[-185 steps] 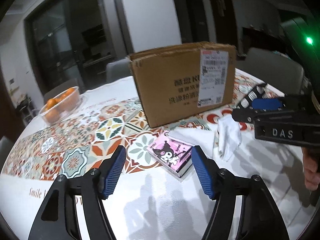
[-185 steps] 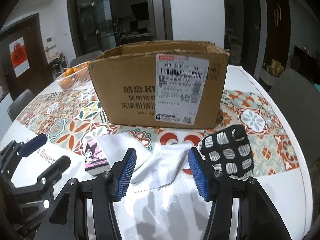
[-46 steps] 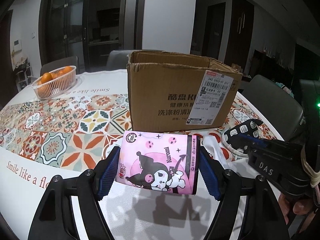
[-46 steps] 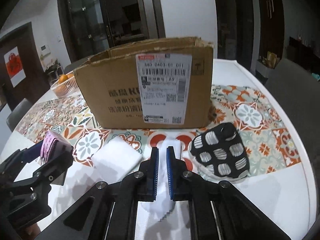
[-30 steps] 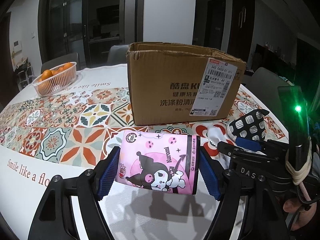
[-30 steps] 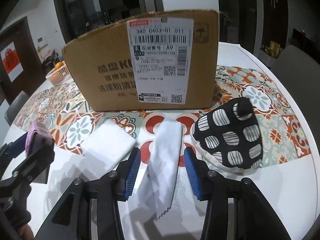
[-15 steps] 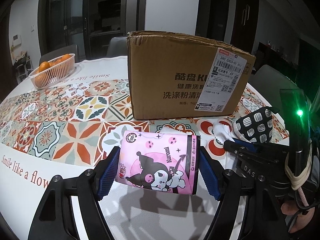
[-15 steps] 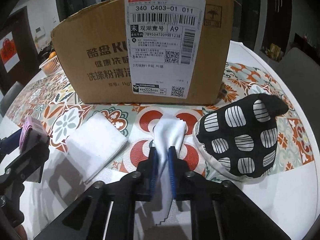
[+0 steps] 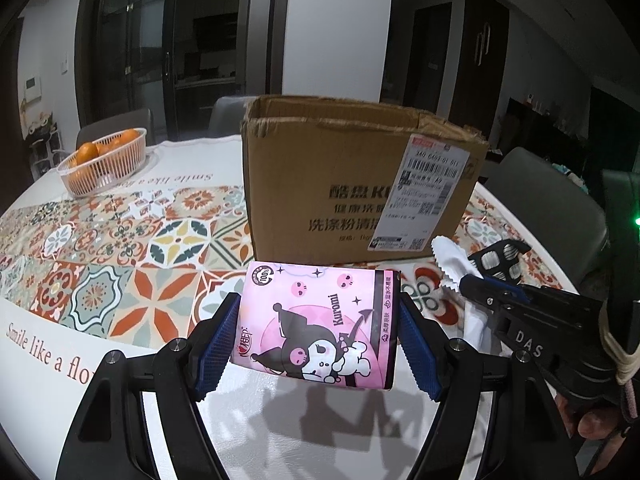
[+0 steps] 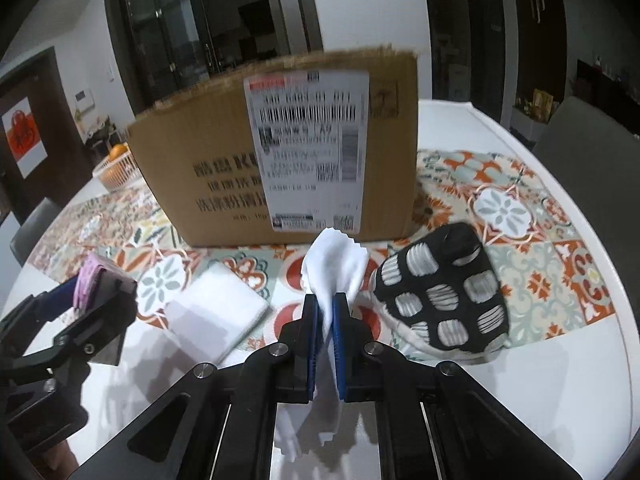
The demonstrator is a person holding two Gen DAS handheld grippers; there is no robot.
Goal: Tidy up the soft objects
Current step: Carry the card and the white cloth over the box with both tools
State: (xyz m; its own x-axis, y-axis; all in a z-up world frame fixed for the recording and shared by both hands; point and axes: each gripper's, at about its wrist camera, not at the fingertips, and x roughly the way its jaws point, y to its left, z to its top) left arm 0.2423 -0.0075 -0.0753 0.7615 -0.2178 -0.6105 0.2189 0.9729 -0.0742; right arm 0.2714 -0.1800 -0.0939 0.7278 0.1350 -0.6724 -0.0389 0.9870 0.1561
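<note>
My left gripper (image 9: 316, 340) is shut on a pink cartoon tissue pack (image 9: 320, 326), held above the table in front of the open cardboard box (image 9: 356, 178). In the right wrist view my right gripper (image 10: 325, 314) is shut on a thin white cloth (image 10: 334, 264), which bunches above the pads and hangs below them, lifted off the table. The same gripper (image 9: 476, 282) and white cloth (image 9: 450, 260) show at the right of the left wrist view. A folded white pad (image 10: 216, 314) lies left of the cloth, and a black-and-white patterned pouch (image 10: 440, 296) lies to its right.
The cardboard box (image 10: 280, 160) stands mid-table on a patterned tablecloth (image 9: 120, 240). A white basket of oranges (image 9: 102, 160) sits at the far left. Grey chairs (image 9: 548, 196) ring the round table. A hand (image 9: 596, 426) holds the right gripper.
My right gripper closed on the white cloth and lifted it off the table, pulling back a little from the box. The left gripper kept hold of the tissue pack with hardly any motion.
</note>
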